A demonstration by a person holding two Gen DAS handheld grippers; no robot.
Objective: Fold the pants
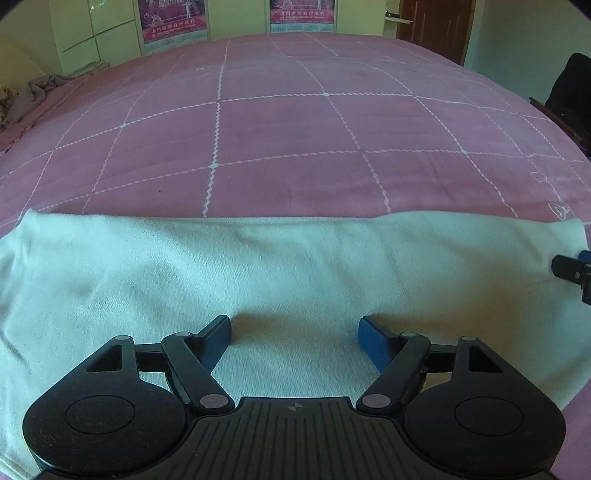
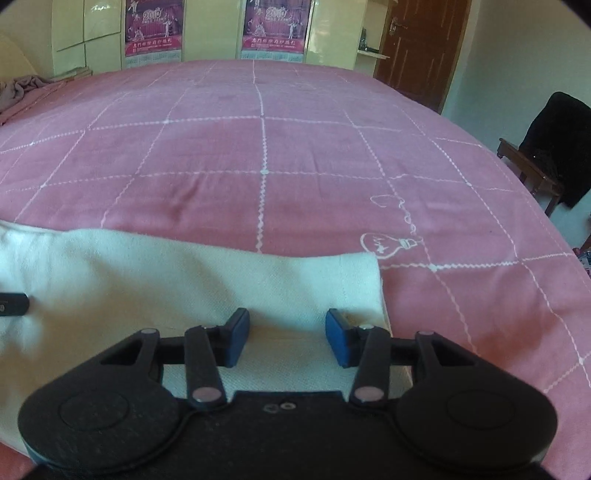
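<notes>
Both the left gripper and right gripper stand spread, empty, over white pants; soft, light cloth, likely best pinched at the lower-right hem.

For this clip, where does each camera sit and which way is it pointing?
Left wrist: rides the left tool, looking forward over the white pants and across the pink bedspread toward the posters; its open blue fingers show.
Right wrist: rides the right tool, over the pants' right end, facing the same wall and door; its open fingers show.
Shared: pants, bedspread, posters, door; each view catches the other tool at its edge.
</notes>
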